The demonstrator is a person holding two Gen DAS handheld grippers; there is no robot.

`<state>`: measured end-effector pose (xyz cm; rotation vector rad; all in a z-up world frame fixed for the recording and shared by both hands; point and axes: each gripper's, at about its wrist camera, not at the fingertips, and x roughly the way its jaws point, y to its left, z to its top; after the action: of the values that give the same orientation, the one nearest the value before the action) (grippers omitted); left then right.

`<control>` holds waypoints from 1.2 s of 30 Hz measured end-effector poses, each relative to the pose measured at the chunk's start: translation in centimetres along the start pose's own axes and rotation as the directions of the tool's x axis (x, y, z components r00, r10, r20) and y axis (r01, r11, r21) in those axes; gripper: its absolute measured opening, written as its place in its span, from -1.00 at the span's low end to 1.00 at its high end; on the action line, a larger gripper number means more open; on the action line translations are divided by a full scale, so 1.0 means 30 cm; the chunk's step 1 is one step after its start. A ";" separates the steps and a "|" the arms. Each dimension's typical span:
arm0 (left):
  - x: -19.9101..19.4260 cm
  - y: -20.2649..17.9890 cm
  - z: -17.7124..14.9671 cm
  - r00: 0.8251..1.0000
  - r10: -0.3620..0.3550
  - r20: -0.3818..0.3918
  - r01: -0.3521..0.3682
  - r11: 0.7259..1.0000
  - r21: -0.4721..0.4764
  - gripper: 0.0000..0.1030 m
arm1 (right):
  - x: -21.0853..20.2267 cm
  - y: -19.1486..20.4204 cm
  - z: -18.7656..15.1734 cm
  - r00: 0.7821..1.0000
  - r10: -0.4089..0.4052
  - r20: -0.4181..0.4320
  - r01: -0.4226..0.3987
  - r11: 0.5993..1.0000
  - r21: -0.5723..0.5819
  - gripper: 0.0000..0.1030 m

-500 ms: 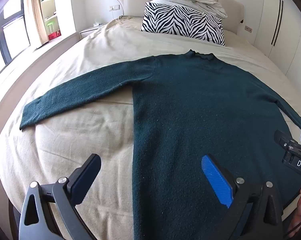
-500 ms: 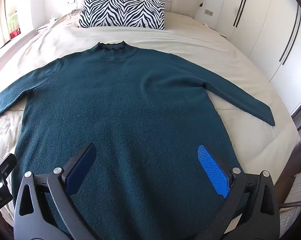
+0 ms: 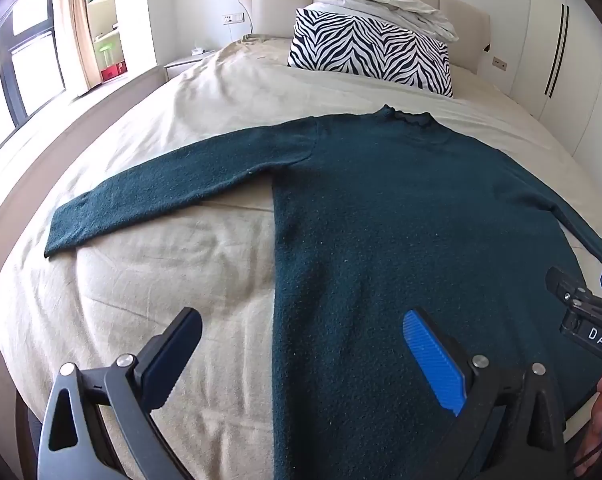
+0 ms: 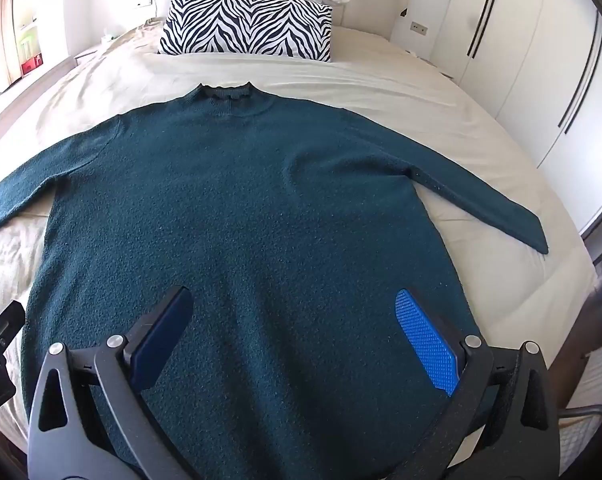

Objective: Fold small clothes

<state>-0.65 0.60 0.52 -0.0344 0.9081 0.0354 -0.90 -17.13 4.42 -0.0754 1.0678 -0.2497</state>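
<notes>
The dark green sweater [image 4: 241, 208] lies flat on the bed [image 4: 381, 84], sleeves spread, collar toward the zebra pillow [image 4: 247, 26]; bare sheet rims it; the left gripper [image 3: 301, 360] and right gripper [image 4: 297, 340] hover above its hem, spread wide, holding nothing.

Both fisheye views look steeply down from the foot of the beige-sheeted bed [image 3: 149, 264] toward its zebra-striped pillow [image 4: 245, 26] — the left wrist view close over the flat dark-green knitted sweater [image 3: 401, 240] and its left edge, the right wrist view centred over it. They share sweater, pillow, headboard.
</notes>
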 end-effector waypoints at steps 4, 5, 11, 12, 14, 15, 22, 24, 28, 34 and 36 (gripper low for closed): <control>-0.007 -0.001 -0.003 1.000 0.003 0.003 -0.003 1.000 0.000 1.00 | 0.003 0.010 -0.004 1.000 -0.003 0.001 0.003 1.000 -0.001 1.00; -0.007 0.000 -0.002 1.000 0.003 0.002 -0.003 1.000 0.000 1.00 | 0.002 0.009 -0.003 1.000 -0.002 0.002 0.002 1.000 -0.002 1.00; -0.009 0.005 -0.003 1.000 0.003 0.000 -0.003 1.000 -0.002 1.00 | 0.000 0.013 -0.005 1.000 -0.001 0.001 0.001 1.000 -0.006 1.00; -0.009 0.006 -0.002 1.000 0.003 0.000 -0.003 1.000 -0.002 1.00 | 0.001 0.014 -0.004 1.000 -0.001 0.002 0.001 1.000 -0.007 1.00; -0.010 0.008 -0.002 1.000 0.002 0.000 -0.002 1.000 -0.001 1.00 | 0.000 0.016 -0.006 1.000 -0.002 0.002 0.002 1.000 -0.007 1.00; -0.009 0.007 -0.002 1.000 0.002 0.000 -0.002 1.000 -0.001 1.00 | 0.000 0.015 -0.006 1.000 -0.002 0.002 0.002 1.000 -0.007 1.00; -0.013 0.011 -0.005 1.000 0.003 -0.004 -0.003 1.000 -0.003 1.00 | 0.002 0.015 -0.008 1.000 0.000 0.001 0.000 1.000 -0.005 1.00; -0.014 0.013 -0.005 1.000 0.003 -0.004 -0.003 1.000 -0.002 1.00 | 0.002 0.015 -0.008 1.000 0.000 0.001 0.000 1.000 -0.006 1.00; -0.010 0.011 -0.007 1.000 0.004 -0.005 -0.004 1.000 -0.003 1.00 | 0.003 0.017 -0.008 1.000 0.000 -0.001 0.000 1.000 -0.006 1.00; -0.006 0.011 -0.010 1.000 0.005 -0.005 -0.005 1.000 -0.002 1.00 | 0.002 0.021 -0.012 1.000 0.001 -0.002 -0.001 1.000 -0.009 1.00; -0.005 0.011 -0.011 1.000 0.005 -0.006 -0.005 1.000 -0.003 1.00 | 0.002 0.021 -0.014 1.000 0.001 -0.002 -0.001 1.000 -0.010 1.00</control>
<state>-1.01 0.92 0.43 -0.0351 0.9146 0.0410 -1.13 -16.53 4.05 -0.0834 1.0715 -0.2438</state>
